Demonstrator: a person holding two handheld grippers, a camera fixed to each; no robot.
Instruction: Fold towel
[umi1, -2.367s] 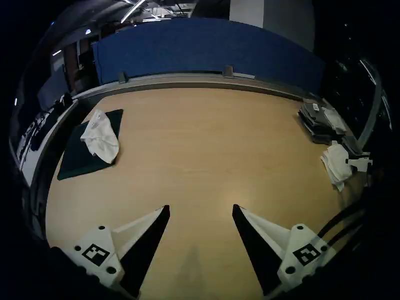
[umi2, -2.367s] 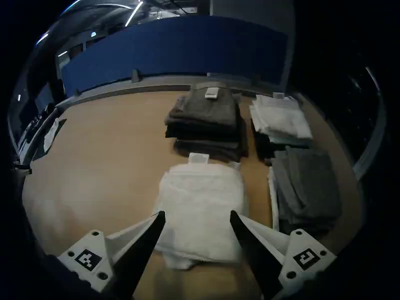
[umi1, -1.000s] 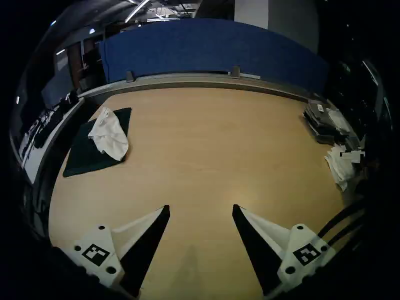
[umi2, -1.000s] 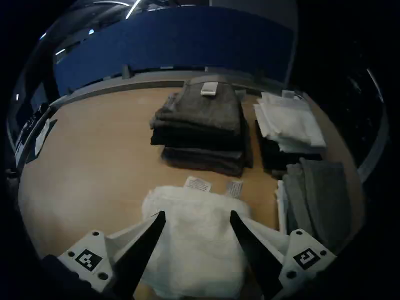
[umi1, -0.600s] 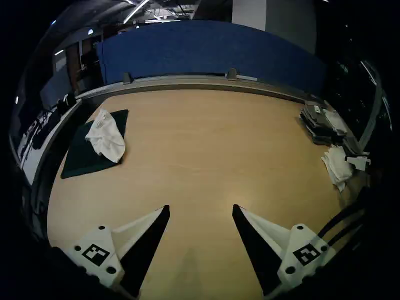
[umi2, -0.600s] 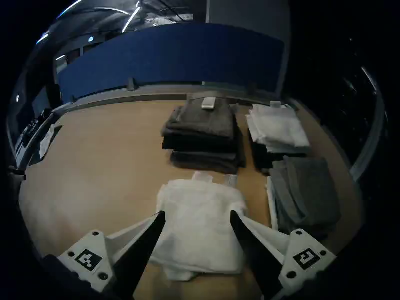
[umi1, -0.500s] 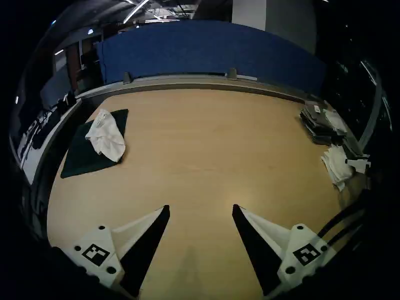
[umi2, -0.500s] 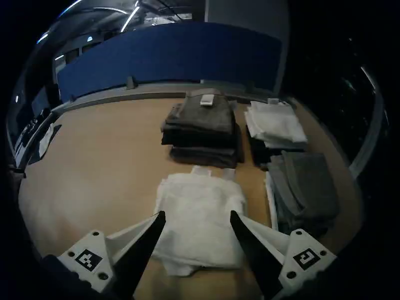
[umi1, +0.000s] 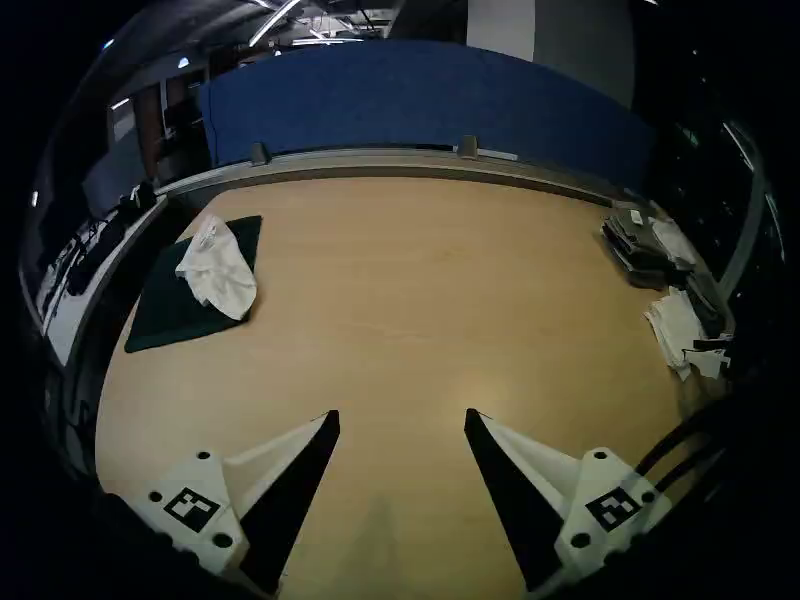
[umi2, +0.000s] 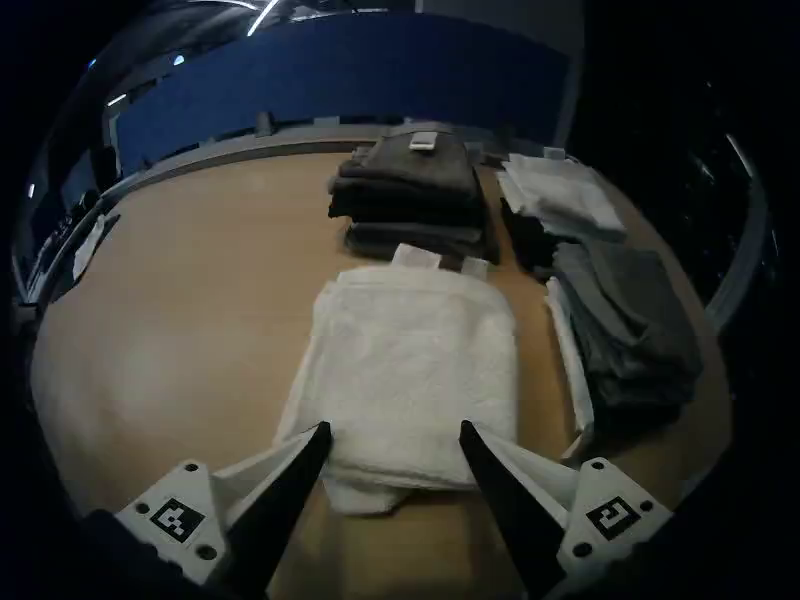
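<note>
Where wooden table (umi1: 420, 290) runs back to blue partition (umi1: 420, 100), far right corner carries dark grey towel stack (umi2: 415, 195), grey stack (umi2: 625, 320) and white stack (umi2: 560, 195). Folded white towel (umi2: 410, 370) flat near right edge, just before dark grey stack; long axis runs near to far. Right gripper (umi2: 393, 430) wide, towel's near end between fingertips, no grip evident. Left gripper (umi1: 400, 420) wide, holding nothing, over table centre. Two sewn tags (umi2: 415, 258) at towel's far end, pointing at dark grey stack; writing unreadable.
</note>
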